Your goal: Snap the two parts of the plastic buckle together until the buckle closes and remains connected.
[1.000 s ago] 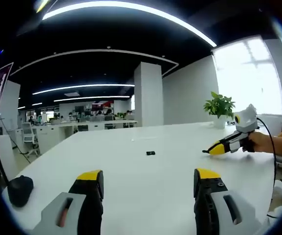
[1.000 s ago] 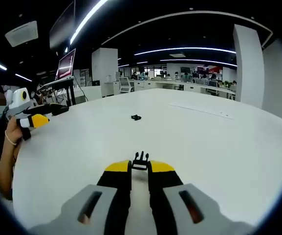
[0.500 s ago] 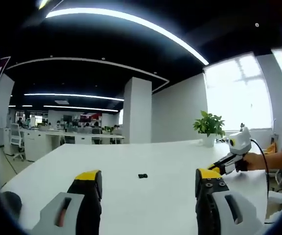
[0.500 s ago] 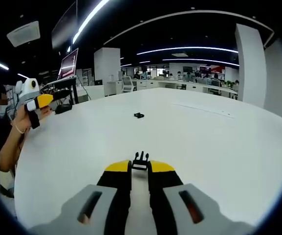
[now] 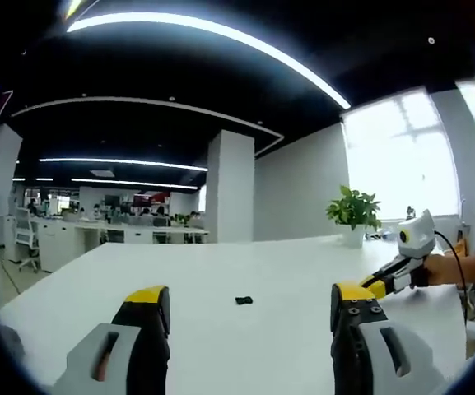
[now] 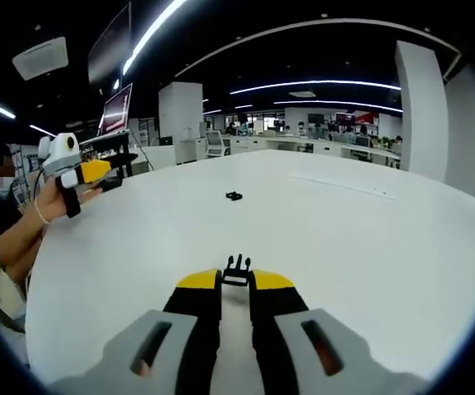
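Note:
One small black buckle part (image 5: 243,300) lies loose on the white table (image 5: 221,271); it is the same piece (image 6: 234,196) out on the table in the right gripper view. My left gripper (image 5: 249,309) is open, its yellow-tipped jaws wide apart, short of that part. My right gripper (image 6: 236,281) is shut on the pronged buckle part (image 6: 237,267), whose prongs stick out past the fingertips just above the table. The right gripper (image 5: 383,281) appears at the right in the left gripper view. The left gripper (image 6: 81,171) shows at the left in the right gripper view, held in a hand.
A potted plant (image 5: 354,212) stands at the table's far end by the window. A person (image 6: 6,222) holds the grippers at the table's edge. Behind them a monitor on a stand (image 6: 110,115) rises. Office desks and a white pillar (image 5: 230,185) fill the background.
The left gripper view tilted up and drew nearer the loose buckle part. In the right gripper view the left gripper has risen and moved rightward over the table edge. The right gripper keeps its hold.

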